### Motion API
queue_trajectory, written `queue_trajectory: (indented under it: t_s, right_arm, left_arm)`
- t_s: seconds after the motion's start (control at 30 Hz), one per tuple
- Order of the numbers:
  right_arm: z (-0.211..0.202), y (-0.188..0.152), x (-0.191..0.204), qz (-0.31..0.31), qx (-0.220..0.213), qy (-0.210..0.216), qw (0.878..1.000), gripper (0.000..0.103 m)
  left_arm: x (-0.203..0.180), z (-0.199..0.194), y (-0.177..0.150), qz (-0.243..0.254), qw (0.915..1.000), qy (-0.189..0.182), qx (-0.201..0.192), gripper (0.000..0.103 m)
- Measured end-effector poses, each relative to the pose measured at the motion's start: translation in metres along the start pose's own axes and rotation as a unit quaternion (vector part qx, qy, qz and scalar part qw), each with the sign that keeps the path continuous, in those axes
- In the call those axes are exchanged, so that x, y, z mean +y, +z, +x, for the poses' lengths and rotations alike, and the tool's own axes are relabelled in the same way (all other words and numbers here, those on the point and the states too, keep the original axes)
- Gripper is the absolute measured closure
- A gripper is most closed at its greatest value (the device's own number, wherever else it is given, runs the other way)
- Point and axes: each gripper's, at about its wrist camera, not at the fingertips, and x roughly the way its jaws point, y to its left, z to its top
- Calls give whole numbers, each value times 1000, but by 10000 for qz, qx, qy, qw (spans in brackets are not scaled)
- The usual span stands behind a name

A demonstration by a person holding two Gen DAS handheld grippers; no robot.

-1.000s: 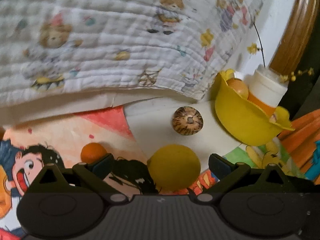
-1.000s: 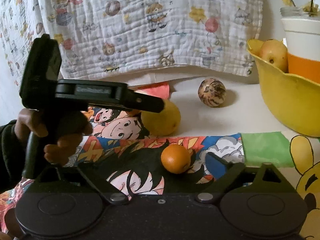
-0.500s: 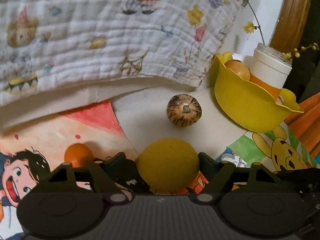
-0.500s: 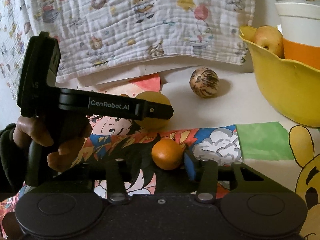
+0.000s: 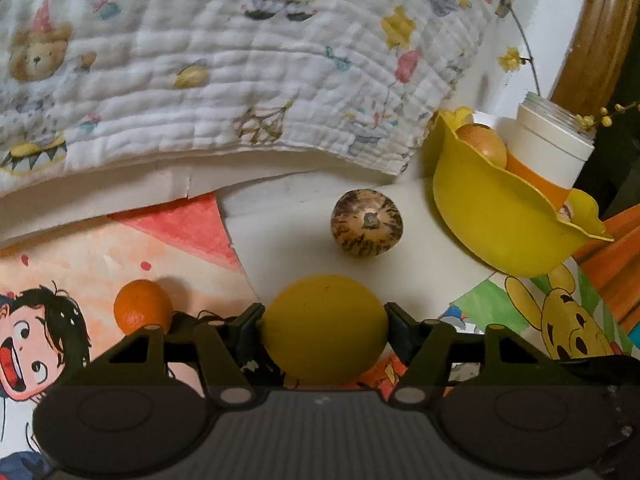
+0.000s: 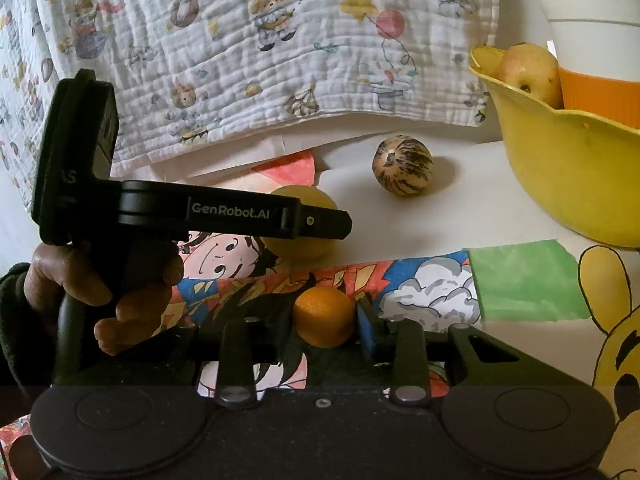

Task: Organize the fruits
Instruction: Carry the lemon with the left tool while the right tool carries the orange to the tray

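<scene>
A printed quilt hung behind the yellow bowl, which held a pear. Only the right wrist view showed the person's hand carrying the left gripper, whose jaws had just been closing and pinched the lemon. The right gripper, likewise just closing, squeezed the small orange. The striped fruit lay apart.
</scene>
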Motion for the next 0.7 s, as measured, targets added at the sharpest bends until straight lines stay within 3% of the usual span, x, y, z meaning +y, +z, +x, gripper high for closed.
queue_trajectory:
  t_s: [0.37, 0.7]
  right_arm:
    - [-2, 0, -2, 75, -5, 96, 9999, 66]
    - [-3, -2, -4, 143, 15, 336, 9993, 67]
  left_arm:
    - [-7, 1, -2, 75, 9998, 165, -5, 38]
    - [-7, -45, -15, -160, 9989, 441, 18, 39]
